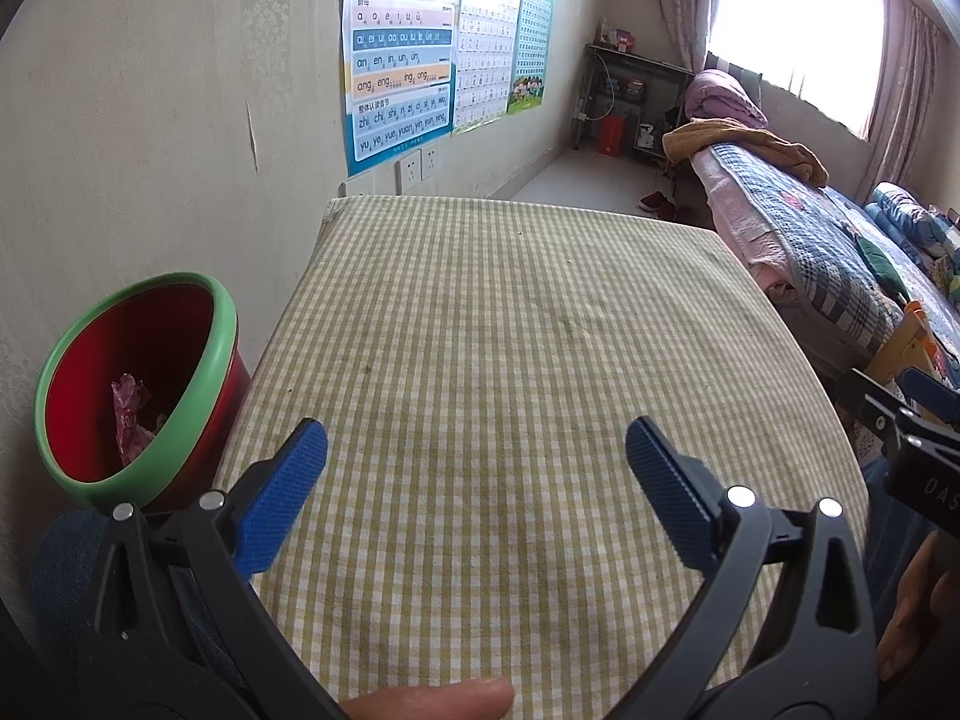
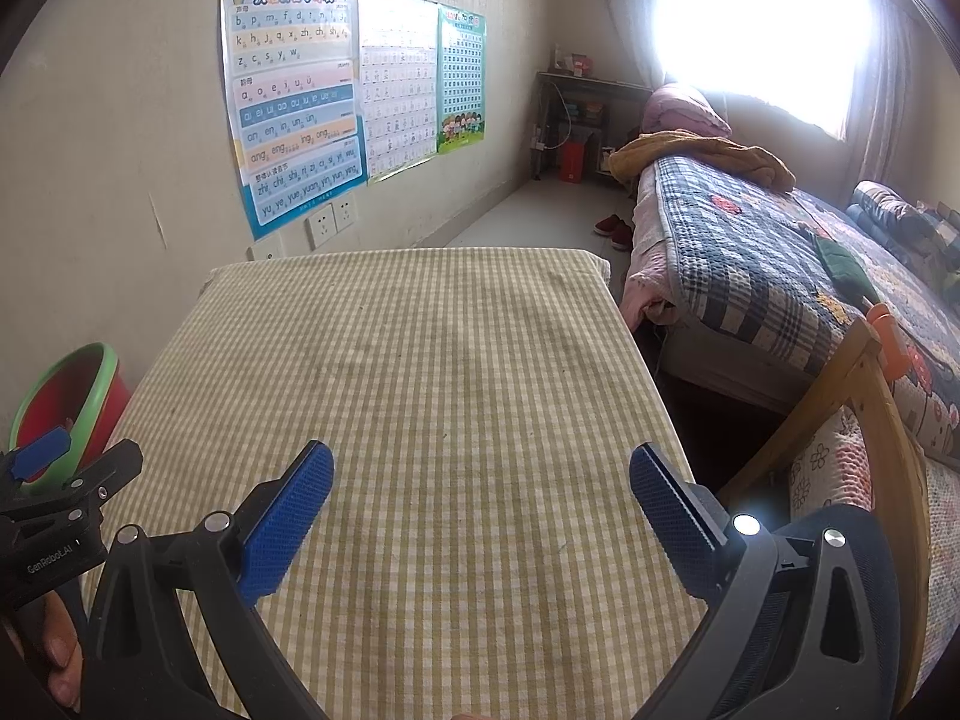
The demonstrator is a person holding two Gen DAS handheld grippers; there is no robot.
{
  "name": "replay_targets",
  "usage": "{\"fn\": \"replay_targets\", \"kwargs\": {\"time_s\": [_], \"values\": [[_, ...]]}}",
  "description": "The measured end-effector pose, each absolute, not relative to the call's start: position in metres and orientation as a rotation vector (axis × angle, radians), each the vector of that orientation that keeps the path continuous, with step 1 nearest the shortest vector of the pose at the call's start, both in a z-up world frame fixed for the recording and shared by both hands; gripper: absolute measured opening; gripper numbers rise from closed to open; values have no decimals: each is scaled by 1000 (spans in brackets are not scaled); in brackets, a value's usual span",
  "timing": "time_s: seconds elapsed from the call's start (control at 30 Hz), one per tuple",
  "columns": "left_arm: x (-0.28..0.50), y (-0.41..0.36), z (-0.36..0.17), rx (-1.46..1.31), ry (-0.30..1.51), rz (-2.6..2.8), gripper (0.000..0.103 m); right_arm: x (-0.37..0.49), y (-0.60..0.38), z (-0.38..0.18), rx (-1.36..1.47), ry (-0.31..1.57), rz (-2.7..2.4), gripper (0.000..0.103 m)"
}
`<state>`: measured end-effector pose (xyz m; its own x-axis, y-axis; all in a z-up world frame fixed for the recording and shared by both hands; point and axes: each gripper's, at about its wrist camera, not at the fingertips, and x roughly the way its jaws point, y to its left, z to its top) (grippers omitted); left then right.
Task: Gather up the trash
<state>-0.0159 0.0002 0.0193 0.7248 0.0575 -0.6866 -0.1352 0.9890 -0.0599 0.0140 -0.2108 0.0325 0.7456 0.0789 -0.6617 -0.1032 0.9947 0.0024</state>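
The left gripper point(image 1: 477, 450) hangs over the near edge of the tabletop point(image 1: 510, 330), its blue-padded jaws spread wide with nothing between them. The right gripper point(image 2: 480, 474) sits beside it over the same near edge, its jaws also wide apart and holding nothing. The tabletop is covered in a yellow-and-white checked cloth that shows a few dark smudges toward the middle.

A red bin point(image 1: 135, 384) with a green rim stands off the left edge of the tabletop, against the wall, just beside the near left corner. Inside it lies a crumpled pink wrapper point(image 1: 132, 417), resting against the bin's inner wall; the right wrist view shows only the bin's rim and part of its inside point(image 2: 72, 402), partly hidden by the left gripper's fingers.

Beyond the far edge, posters point(image 2: 294, 102) hang on the wall above sockets. A bed point(image 2: 780, 276) with a patchwork quilt runs along the right side.
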Motion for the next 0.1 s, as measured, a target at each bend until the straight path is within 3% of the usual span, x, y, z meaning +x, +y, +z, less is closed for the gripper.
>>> {"fn": "replay_targets", "kwargs": {"time_s": [0.1], "values": [[-15,0,18,-110,760,109,98,14,-211,32,-34,726,99,96]]}}
